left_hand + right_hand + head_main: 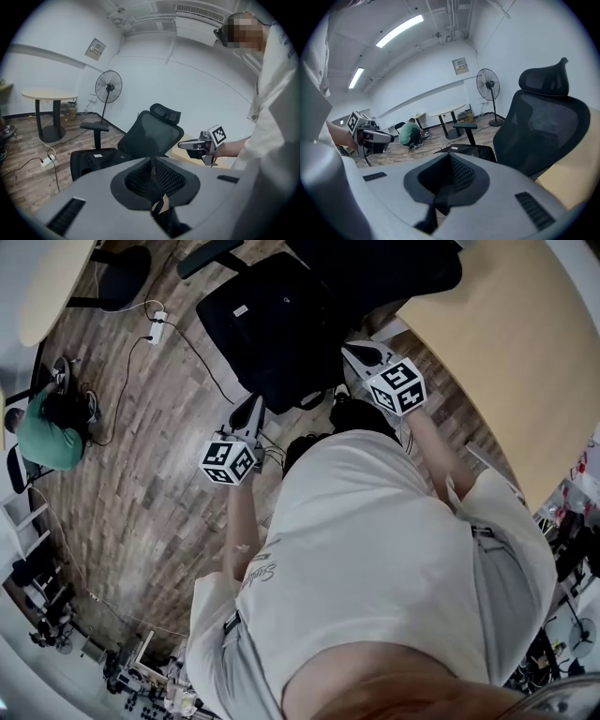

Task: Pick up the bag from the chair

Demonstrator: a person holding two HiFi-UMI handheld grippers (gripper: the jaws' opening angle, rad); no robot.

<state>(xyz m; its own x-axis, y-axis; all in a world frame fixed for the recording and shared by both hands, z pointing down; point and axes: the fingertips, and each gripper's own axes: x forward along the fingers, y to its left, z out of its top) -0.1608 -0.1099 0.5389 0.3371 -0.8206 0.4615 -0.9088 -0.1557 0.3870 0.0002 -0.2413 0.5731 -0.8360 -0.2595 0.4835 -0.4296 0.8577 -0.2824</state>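
A black bag [267,320] lies flat on the seat of a black mesh office chair [154,129]; a small white label shows on its top. The left gripper view has the bag [93,161] low at the left, the right gripper view has the bag [464,151] just past the jaws. My left gripper [249,412] hovers near the seat's front edge, jaws together and empty. My right gripper [360,353] is held beside the seat's right side, also shut with nothing in it. Neither touches the bag.
A light wooden desk [506,362] curves along the right, close behind the chair. A person in a green top [47,432] crouches on the wood floor at the left. A power strip [157,327] and cables lie there. A standing fan [108,86] and round table [49,96] stand farther back.
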